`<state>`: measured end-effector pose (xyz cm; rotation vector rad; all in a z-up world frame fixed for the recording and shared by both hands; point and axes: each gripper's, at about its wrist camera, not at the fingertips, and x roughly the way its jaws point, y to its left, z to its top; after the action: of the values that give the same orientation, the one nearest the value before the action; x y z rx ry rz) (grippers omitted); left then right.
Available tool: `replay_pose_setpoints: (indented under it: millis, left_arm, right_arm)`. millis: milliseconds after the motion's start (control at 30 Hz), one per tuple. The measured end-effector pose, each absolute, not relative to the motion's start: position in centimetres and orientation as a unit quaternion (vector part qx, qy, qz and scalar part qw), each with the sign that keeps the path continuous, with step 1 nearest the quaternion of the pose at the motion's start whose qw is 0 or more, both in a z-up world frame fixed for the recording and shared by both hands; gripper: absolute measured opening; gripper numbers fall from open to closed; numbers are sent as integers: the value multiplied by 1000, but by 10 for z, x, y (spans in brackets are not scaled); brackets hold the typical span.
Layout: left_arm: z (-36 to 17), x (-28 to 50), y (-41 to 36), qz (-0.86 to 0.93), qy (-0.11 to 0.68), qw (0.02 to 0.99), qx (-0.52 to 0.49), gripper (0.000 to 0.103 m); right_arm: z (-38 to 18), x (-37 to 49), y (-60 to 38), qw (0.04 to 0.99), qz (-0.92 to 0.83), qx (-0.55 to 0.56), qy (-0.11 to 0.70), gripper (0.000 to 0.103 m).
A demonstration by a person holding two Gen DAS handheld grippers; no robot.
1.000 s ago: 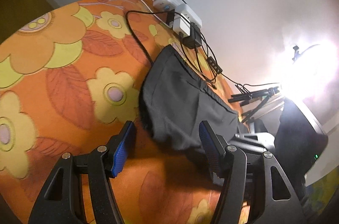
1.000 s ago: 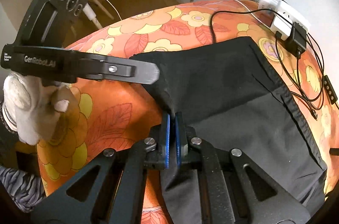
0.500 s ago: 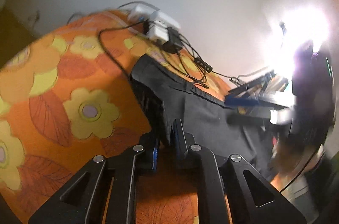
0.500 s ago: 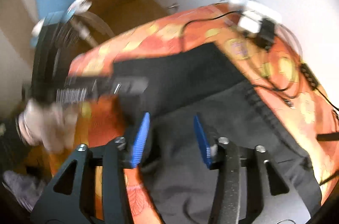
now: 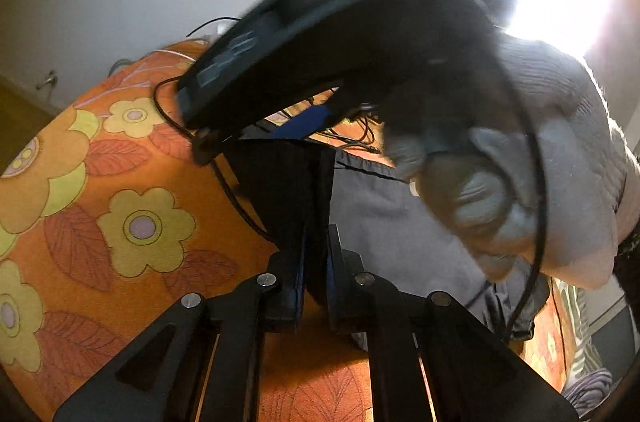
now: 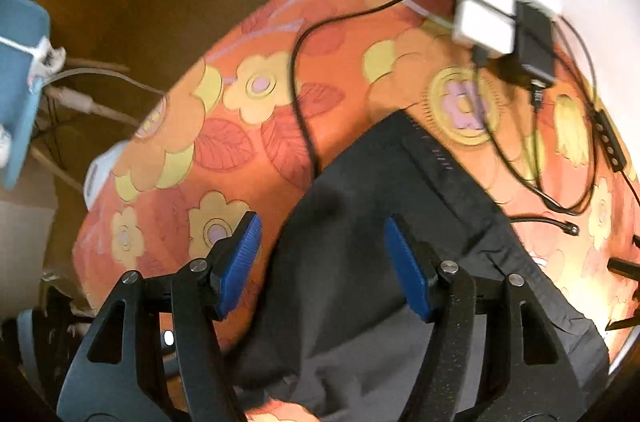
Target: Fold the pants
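Left gripper [image 5: 312,274]: 1 second earlier its jaws stood wide over the pants [image 5: 384,222]; now they are clamped on a raised dark edge of the cloth.
Right gripper [image 6: 322,262]: earlier pinched shut on the cloth; now its jaws are opening, the blue pads [image 6: 240,262] clear of the fabric below.
Pants: spread on the orange flowered cover [image 6: 248,126], cables [image 6: 298,94] just beside.
Gloved hand [image 5: 540,190]: seen close above the pants, carrying the right gripper.
Meaning: the hold is judged handed from right to left; the next fold is not yet made.
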<state>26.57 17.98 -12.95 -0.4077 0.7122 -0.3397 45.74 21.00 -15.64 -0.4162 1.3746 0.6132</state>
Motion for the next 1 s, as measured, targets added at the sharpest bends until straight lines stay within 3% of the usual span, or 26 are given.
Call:
replay_pose_setpoints:
  millis: [67,133,200,267,333,433,567,633,667,1000]
  left_arm:
    - [-129,268,178,-164,346,903,-194,7]
    - [-129,268,179,-162,346,903,-195,7]
    - [-129,269,181,-157,347,903,-198,7]
    - [-130,269,182,-140,350,905,-197,7]
    - [-130,270,183,-118,356,907,-193,9]
    - [-132,274,179,-92,368,907,-183,27]
    - [-132,280,179,-118,364,901,-205,27]
    - [-132,284,182,-135,359,895,-227,20]
    - [-130,284,183,-144,351,896,-231,7]
    - [-64,246,218,-137,229,935,-234,3]
  right_arm:
    - [-163,451,217,704,270,-214,621,66]
    - [-166,445,221,702,264,-235,618,52]
    - [-168,440,218,696,265,-240,622,17]
    - [-166,440,212,698,265,-230,624,7]
    - [-161,441,202,707,266,-214,620,5]
    - [-152,437,192,715,268,-199,614,4]
    - [-139,432,182,727,269,-183,605,4]
    - [-130,430,177,734,271,-174,598,4]
    - [-124,427,174,739,272,-170,593,4]
    - [-59,416,191,783,288,-143,533,4]
